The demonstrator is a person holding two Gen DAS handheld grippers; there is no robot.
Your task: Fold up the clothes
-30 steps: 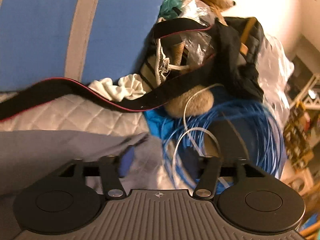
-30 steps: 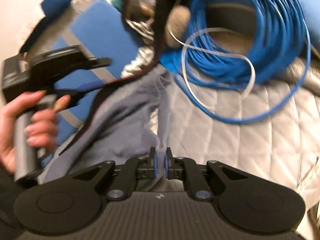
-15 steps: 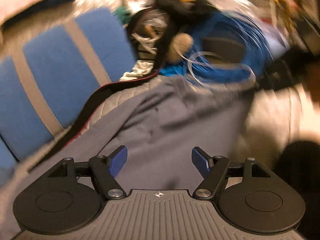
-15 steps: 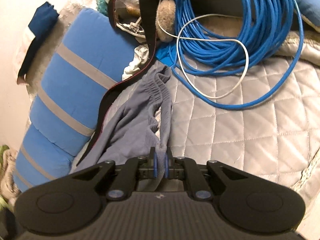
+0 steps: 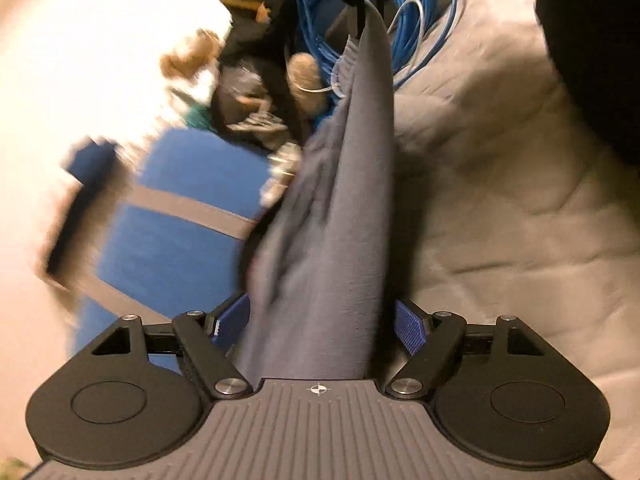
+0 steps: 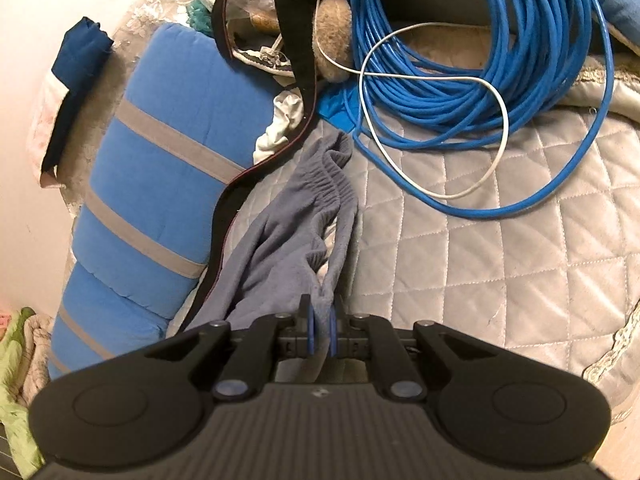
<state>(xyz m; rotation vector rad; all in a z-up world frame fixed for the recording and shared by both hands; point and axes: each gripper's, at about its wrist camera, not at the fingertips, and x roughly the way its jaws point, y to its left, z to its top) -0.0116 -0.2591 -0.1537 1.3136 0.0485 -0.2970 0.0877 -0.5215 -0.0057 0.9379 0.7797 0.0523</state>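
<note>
The left hand-held gripper (image 5: pixel 316 326) had just been opening and had swung round from the clutter to the grey garment (image 5: pixel 332 240): a second earlier its view held a black strap and the cable, now the cloth ran straight out between its spread blue pads (image 5: pixel 408 326), which stood apart and, as far as the blurred view showed, did not press on it. The right hand-held gripper (image 6: pixel 320 330) was closed tight on a pinch of the garment (image 6: pixel 288 236), as it had been a second before, and had hardly shifted. Judged from this, one end was secured and the left was placed to take a second hold, so the fold itself had not yet begun. The garment lay on the quilted bed (image 6: pixel 500 248), strung between the two grippers, just beside a blue striped cushion (image 6: pixel 160 160). Beyond its waistband lay a blue cable coil (image 6: pixel 480 60) with a white cord (image 6: pixel 500 128) across it. Furthest back, a black bag (image 6: pixel 256 0) stood open, holding crumpled clear plastic; its remaining contents could not be identified.
</note>
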